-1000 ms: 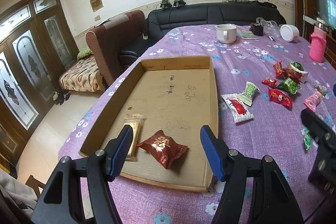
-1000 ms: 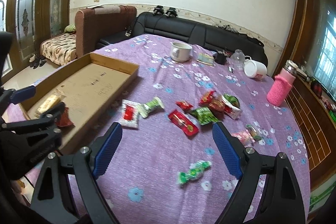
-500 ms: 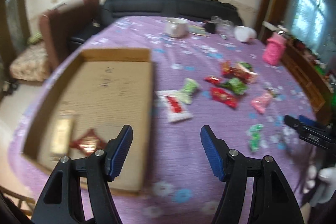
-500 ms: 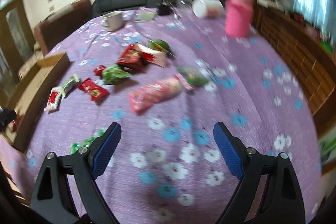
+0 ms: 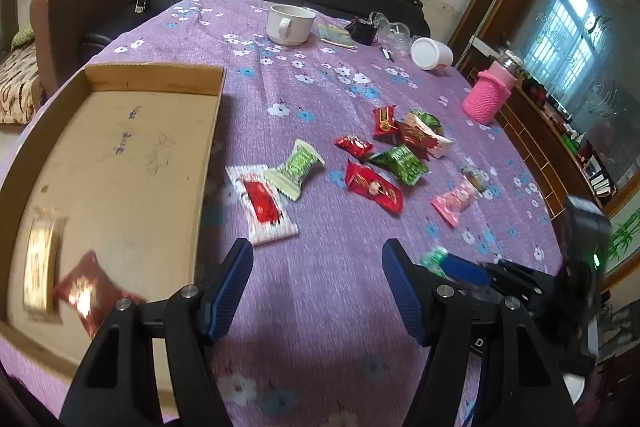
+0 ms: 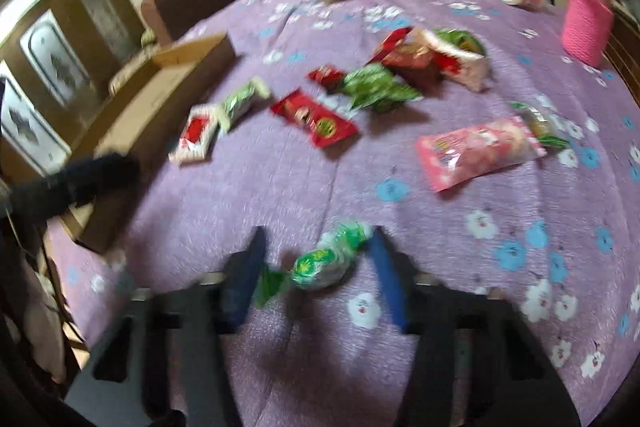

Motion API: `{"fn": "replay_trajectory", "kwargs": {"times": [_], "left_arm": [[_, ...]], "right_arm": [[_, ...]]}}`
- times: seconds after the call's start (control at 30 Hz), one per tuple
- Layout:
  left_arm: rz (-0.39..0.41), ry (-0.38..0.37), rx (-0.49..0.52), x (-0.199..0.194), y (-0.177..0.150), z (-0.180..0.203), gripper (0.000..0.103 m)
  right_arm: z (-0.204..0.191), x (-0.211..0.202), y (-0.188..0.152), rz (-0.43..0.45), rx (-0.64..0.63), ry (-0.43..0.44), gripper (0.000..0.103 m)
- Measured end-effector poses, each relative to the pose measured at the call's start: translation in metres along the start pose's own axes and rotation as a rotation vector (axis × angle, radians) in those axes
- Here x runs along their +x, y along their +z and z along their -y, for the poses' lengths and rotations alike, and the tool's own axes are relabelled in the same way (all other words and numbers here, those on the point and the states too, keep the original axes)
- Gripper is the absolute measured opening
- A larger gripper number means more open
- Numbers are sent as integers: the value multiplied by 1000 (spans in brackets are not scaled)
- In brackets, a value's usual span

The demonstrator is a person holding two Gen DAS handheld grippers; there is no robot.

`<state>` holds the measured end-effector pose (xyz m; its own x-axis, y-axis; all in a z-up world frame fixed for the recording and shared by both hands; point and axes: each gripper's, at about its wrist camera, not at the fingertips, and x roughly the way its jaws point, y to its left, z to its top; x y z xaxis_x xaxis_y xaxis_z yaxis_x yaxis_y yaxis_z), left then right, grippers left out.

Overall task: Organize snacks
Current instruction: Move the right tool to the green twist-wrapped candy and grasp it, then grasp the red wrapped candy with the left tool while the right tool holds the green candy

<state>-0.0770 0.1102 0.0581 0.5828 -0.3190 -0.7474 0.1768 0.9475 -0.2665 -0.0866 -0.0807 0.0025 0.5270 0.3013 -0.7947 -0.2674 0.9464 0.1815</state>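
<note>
My right gripper (image 6: 318, 233) points down at the purple flowered tablecloth. Its jaws are closing on a green twist-wrapped candy (image 6: 324, 263) that lies slantwise between them, and the pads touch its wrapper ends. From the left wrist view the same gripper (image 5: 448, 263) and candy (image 5: 434, 259) show at the right. My left gripper (image 5: 317, 247) hangs open over bare cloth, nothing between its fingers. A cardboard tray (image 5: 120, 147) at the left holds a gold bar (image 5: 40, 263) and a red packet (image 5: 88, 291). A white-and-red packet (image 5: 262, 205), a red packet (image 5: 374, 187) and a pink packet (image 5: 456, 201) lie loose.
Several more red and green snacks lie mid-table. A white mug (image 5: 290, 23), a tipped white jar (image 5: 430, 53) and a pink knitted bottle (image 5: 486, 101) stand toward the far side. A black sofa runs behind the table and a wooden cabinet along the right.
The left gripper swung right, from over the tray to the cloth beside it, still open. The right gripper sank to the green candy and its jaws narrowed around it.
</note>
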Motion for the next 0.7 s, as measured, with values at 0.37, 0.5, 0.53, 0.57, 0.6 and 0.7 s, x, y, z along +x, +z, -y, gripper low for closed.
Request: {"fn": "replay_trajectory", "kwargs": {"times": [0.37, 0.5, 0.53, 0.57, 0.6, 0.7], "left_arm": [[-138, -8, 67, 86, 35, 57, 67], [-134, 99, 102, 116, 42, 66, 67], [-133, 127, 128, 120, 42, 68, 66], [-124, 136, 145, 120, 42, 70, 59], [-119, 130, 158, 119, 41, 71, 51], [-122, 100, 184, 110, 39, 69, 39]], "right_arm": [[82, -12, -7, 67, 240, 95, 19], [90, -12, -10, 75, 282, 167, 19], [91, -12, -11, 76, 289, 180, 19], [92, -12, -11, 76, 293, 185, 19], [92, -12, -11, 76, 294, 190, 19], [92, -12, -11, 75, 293, 203, 19]]}}
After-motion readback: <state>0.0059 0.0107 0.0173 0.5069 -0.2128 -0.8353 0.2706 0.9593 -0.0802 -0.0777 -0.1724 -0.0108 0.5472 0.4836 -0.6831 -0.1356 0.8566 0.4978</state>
